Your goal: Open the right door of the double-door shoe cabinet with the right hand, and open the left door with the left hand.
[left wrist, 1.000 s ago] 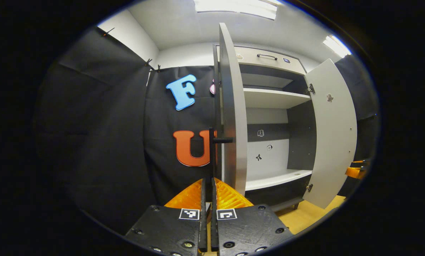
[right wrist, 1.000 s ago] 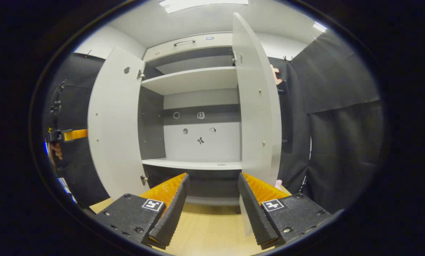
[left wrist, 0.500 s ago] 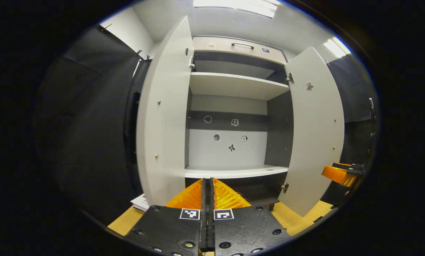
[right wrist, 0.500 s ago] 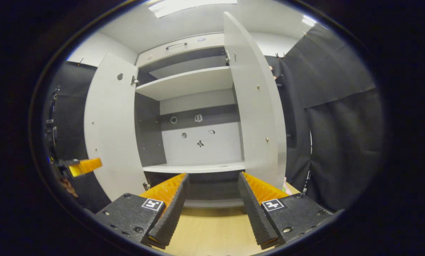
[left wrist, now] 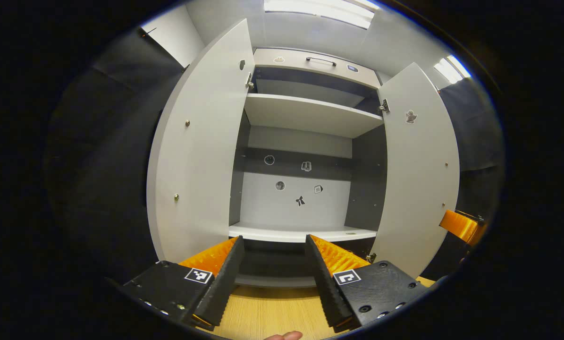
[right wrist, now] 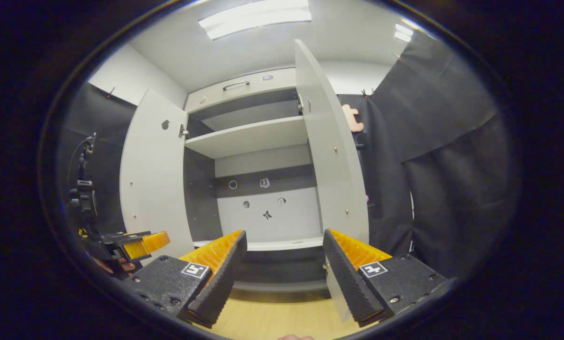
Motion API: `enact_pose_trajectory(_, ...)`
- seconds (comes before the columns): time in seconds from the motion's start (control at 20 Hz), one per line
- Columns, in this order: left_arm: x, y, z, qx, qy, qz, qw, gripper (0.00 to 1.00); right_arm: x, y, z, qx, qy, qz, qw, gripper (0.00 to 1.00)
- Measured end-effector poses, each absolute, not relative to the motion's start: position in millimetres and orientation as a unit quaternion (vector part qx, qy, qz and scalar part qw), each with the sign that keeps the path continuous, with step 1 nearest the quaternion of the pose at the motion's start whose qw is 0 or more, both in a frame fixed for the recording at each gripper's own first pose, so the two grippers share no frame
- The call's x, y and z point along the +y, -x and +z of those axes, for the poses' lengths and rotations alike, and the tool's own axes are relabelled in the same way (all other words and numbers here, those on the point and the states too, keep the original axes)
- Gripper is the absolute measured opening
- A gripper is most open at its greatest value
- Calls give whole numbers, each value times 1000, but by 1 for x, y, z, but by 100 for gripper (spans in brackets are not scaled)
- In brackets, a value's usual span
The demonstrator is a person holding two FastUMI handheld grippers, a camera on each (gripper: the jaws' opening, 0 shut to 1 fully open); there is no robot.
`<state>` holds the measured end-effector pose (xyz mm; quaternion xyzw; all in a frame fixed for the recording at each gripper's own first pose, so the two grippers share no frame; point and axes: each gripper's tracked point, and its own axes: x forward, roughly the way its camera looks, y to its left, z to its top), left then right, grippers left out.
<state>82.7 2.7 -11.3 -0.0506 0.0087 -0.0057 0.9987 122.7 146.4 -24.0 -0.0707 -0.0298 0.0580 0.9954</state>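
The shoe cabinet (left wrist: 310, 118) (right wrist: 253, 137) stands with both doors swung wide. In the left gripper view its left door (left wrist: 197, 156) and right door (left wrist: 418, 179) frame the bare inside. My left gripper (left wrist: 272, 264) is open in front of the cabinet, with nothing between its fingers. In the right gripper view the left door (right wrist: 154, 174) and right door (right wrist: 333, 160) are likewise open. My right gripper (right wrist: 284, 259) is open and holds nothing. Each gripper appears at the other view's edge: the right gripper (left wrist: 461, 226) and the left gripper (right wrist: 140, 243).
Inside are an upper shelf (left wrist: 310, 115), a lower shelf (left wrist: 300, 233) and small stickers on the back panel (left wrist: 291, 198). A drawer with a handle (left wrist: 320, 60) tops the cabinet. The wooden floor (left wrist: 272, 311) lies below. Black cloth walls (right wrist: 442, 165) stand at both sides.
The left door has swung fully open. My left gripper, shut a second ago by the door's handle, has drawn back and opened. The right gripper stayed open and shifted slightly.
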Motion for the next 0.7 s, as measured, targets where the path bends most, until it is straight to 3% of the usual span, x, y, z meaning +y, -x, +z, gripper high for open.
enact_pose_trajectory(0.25,-15,-71,-9,-2,35,-6,999,91,156,-119,-23,-51,124,61,989,100)
enact_pose_trajectory(0.7,-44,-62,-12,0,35,-38,999,92,135,-119,-37,-15,83,47,995,100)
